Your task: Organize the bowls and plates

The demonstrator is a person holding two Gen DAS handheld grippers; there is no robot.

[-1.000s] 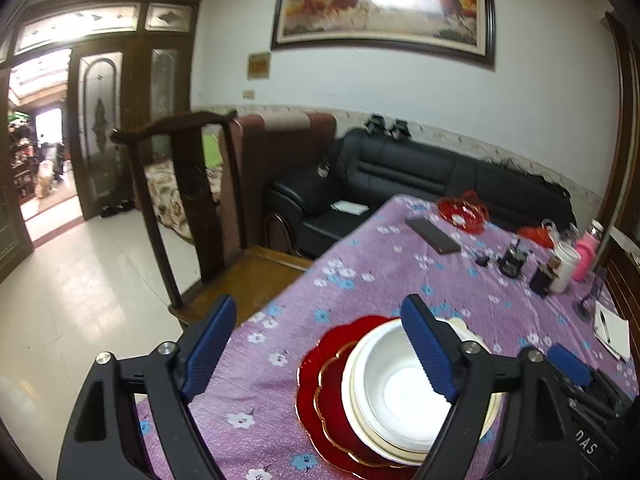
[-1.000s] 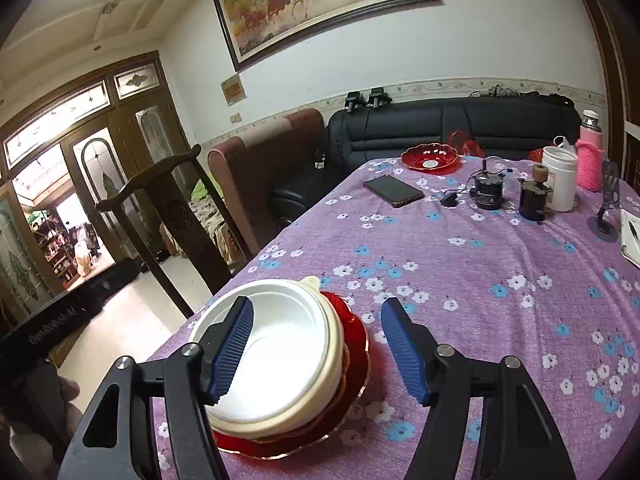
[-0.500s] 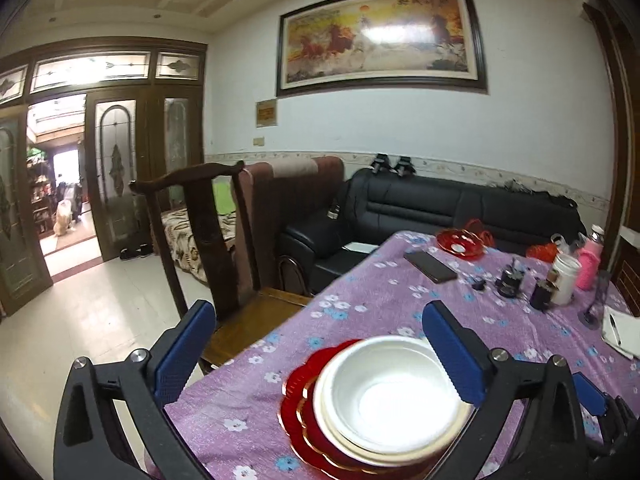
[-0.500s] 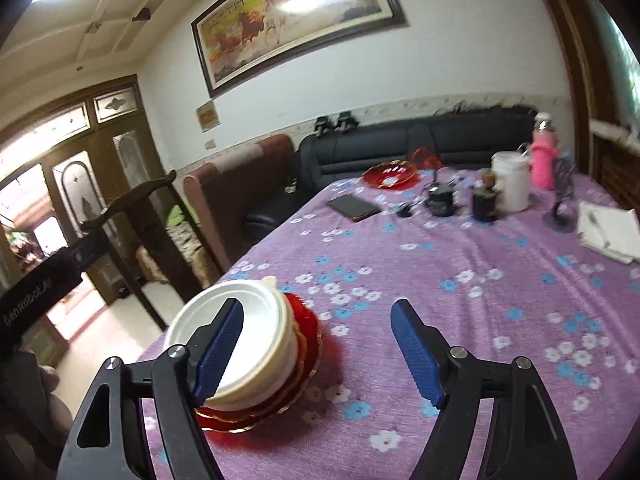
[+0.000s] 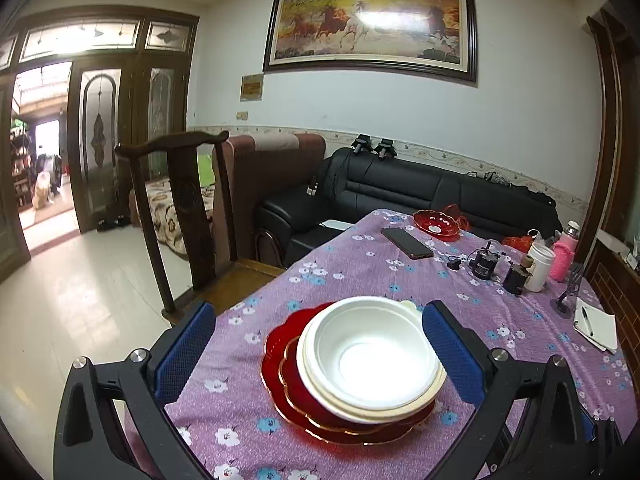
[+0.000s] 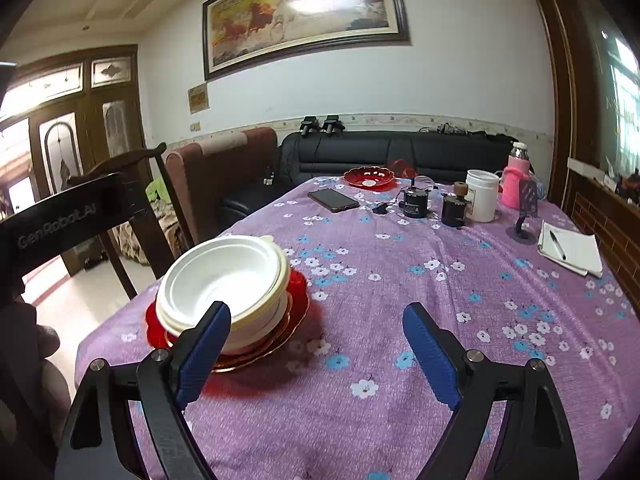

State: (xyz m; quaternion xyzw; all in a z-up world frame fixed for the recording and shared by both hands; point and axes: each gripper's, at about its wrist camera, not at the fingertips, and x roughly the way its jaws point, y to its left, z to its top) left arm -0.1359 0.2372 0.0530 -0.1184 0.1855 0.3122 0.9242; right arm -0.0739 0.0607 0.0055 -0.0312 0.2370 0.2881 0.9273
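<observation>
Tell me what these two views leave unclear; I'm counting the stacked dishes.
- Stack count: in both views the white bowl covers the pieces beneath; only rims show above the red plates.
- Stack's near side: right wrist view, hidden behind the right gripper finger.
- Far red dish: contents too small.

In the right wrist view, "GenRobot.AI" stands in pale letters on the black body of the left gripper [image 6: 68, 216], left of the fingers. The horse painting [image 5: 372, 26] above the fingers carries brush characters in its upper right corner, too small to read.
</observation>
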